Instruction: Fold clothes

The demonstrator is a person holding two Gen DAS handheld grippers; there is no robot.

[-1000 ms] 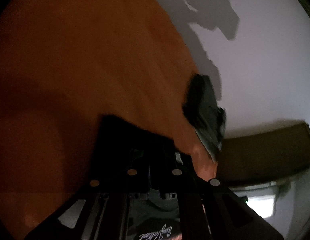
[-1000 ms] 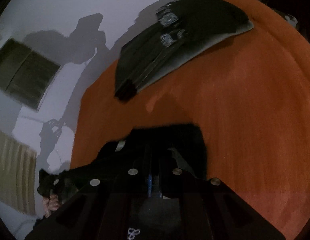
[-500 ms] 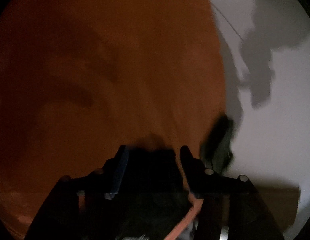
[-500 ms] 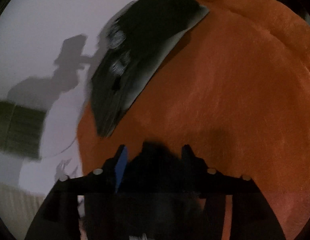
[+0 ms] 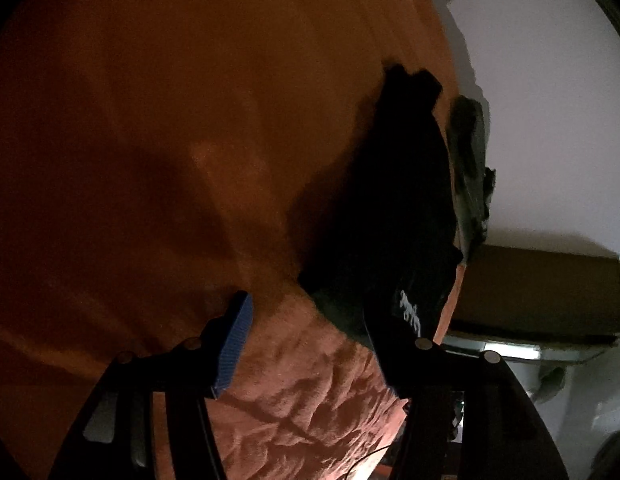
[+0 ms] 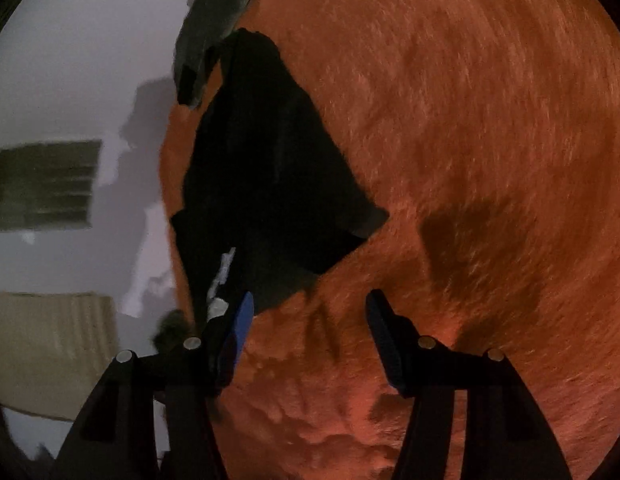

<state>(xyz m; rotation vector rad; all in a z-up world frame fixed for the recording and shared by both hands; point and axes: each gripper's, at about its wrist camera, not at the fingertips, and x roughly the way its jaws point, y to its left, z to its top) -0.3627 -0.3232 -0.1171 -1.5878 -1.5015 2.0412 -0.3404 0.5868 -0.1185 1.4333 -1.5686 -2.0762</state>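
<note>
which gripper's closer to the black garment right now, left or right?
Hard to call; slightly left. The black garment reaches the left gripper and overlaps one fingertip. It ends beside the right gripper, at one fingertip. Both are open, neither holding it.

Left black two-finger gripper [image 5: 306, 340] and right black two-finger gripper [image 6: 310, 340]: ribbed blue pads [image 5: 234, 344], round silver screws [image 6: 192, 343] on angular frames.

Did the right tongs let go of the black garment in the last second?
Yes. The right tongs are open; the black garment lies on the orange blanket.
</note>
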